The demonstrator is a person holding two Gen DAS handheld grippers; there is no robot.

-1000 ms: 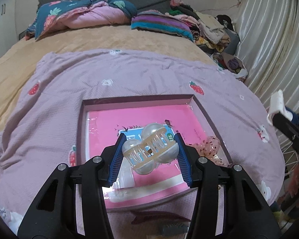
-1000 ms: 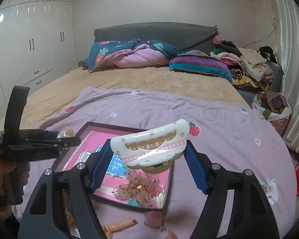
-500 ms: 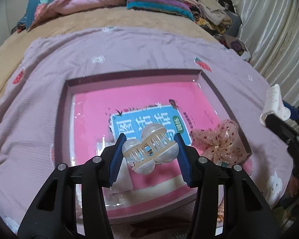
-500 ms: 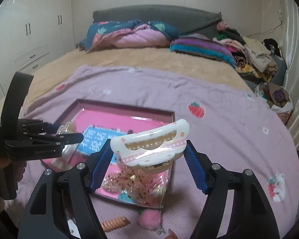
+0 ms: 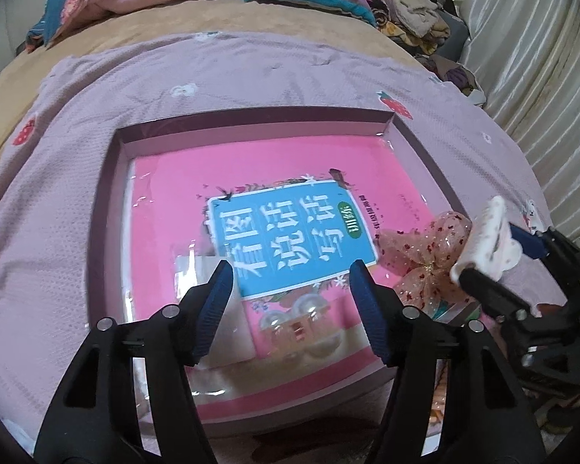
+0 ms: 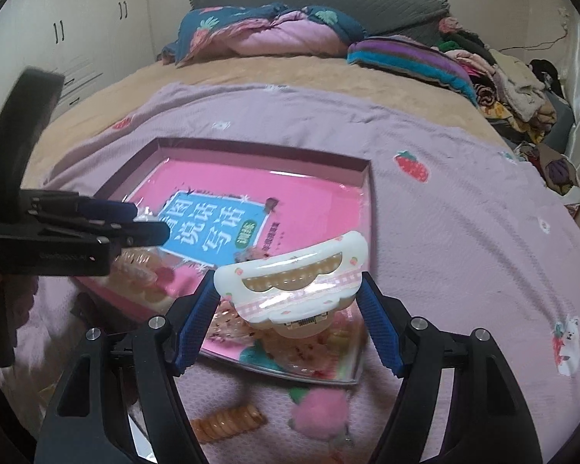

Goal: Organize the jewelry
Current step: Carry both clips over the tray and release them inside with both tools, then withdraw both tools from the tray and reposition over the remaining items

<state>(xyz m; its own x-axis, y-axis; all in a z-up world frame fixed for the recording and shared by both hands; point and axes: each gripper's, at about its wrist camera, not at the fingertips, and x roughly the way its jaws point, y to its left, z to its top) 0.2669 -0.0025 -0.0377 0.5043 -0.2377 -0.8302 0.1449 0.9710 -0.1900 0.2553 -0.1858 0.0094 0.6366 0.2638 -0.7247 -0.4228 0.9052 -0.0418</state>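
Pearl clip point(image 5: 297, 326): lies free in tray point(image 5: 251, 123), lower centre, your left tool point(image 5: 290, 290) just opened above it.
Right tool point(image 6: 290, 301): you clamp white clip point(image 6: 294, 282).

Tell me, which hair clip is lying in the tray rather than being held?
The clear pearl-ball claw clip, lying loose between the open left gripper; the white strawberry clip stays clamped.
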